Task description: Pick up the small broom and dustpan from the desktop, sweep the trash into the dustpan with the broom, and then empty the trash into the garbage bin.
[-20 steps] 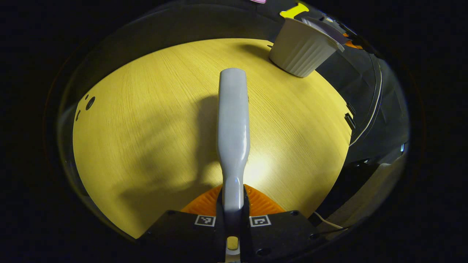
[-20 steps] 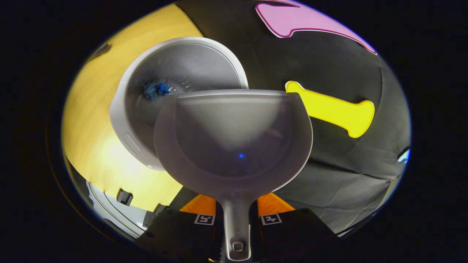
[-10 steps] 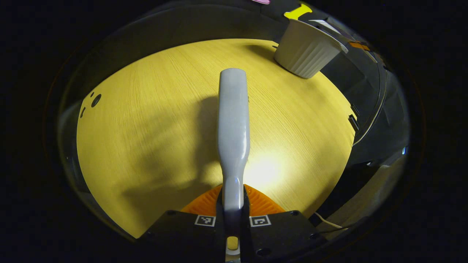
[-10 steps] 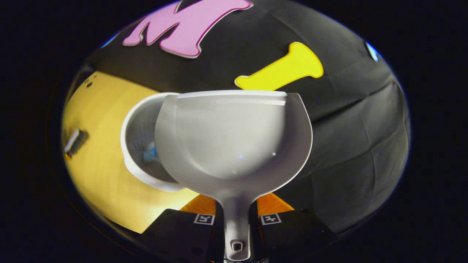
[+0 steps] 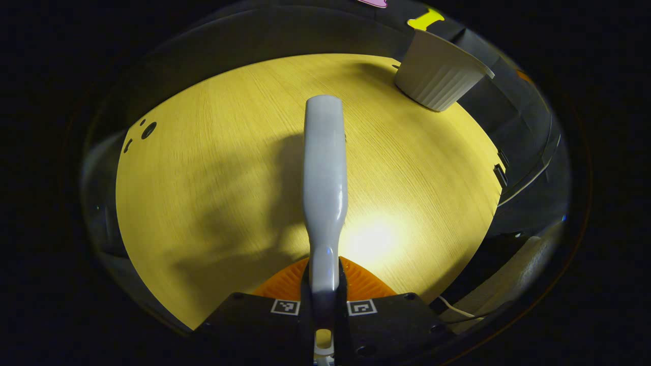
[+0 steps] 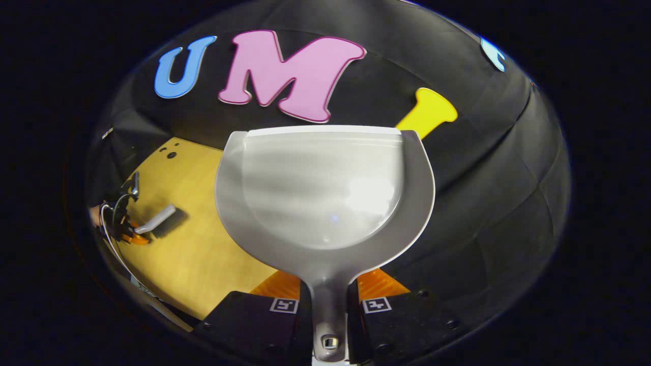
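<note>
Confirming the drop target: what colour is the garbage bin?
White, ribbed; garbage bin shows best in left gripper view.

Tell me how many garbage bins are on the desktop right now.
1. A white ribbed garbage bin stands at the far right corner of the wooden desktop in the left gripper view, beyond the tip of the broom. The dustpan blocks much of the right gripper view, so another could be hidden.
</note>
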Motion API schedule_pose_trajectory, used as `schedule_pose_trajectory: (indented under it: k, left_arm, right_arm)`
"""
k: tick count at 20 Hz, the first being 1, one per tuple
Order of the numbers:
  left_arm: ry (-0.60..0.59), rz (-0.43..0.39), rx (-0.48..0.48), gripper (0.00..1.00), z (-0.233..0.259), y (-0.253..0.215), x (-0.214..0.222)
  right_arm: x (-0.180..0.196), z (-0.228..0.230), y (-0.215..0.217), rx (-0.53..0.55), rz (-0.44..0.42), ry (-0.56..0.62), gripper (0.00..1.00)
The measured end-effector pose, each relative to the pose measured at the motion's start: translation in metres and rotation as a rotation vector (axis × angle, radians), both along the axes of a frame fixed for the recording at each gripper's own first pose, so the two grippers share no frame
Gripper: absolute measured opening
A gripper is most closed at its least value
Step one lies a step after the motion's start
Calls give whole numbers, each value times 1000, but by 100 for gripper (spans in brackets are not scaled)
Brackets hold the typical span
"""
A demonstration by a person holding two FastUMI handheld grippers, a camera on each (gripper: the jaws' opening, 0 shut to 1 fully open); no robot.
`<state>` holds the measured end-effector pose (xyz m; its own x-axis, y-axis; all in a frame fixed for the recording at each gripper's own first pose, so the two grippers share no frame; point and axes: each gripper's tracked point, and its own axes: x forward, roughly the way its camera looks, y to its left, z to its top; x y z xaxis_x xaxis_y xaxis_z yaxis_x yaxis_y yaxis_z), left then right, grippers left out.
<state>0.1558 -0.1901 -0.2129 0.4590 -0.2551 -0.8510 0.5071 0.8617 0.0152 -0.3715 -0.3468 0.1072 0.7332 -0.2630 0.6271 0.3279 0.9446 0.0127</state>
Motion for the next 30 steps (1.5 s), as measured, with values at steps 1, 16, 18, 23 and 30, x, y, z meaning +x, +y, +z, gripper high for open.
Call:
schedule_pose_trajectory:
  k: [1,16,18,23,30]
  left_arm:
    - [0,11,0,19,0,0,0]
    - [-6,136,118,19,-4,5,-3]
    - [-9,132,149,19,-2,8,-3]
    - [-26,118,215,19,1,14,0]
    - [-37,107,238,23,0,16,1]
  right_arm:
    - [1,-4,3,-21,40,16,31]
    - [94,-44,-12,-163,170,412,30]
    - [107,-45,-12,-161,161,450,31]
    - [125,-56,-12,-168,174,526,31]
    - [135,-68,-12,-154,217,575,31]
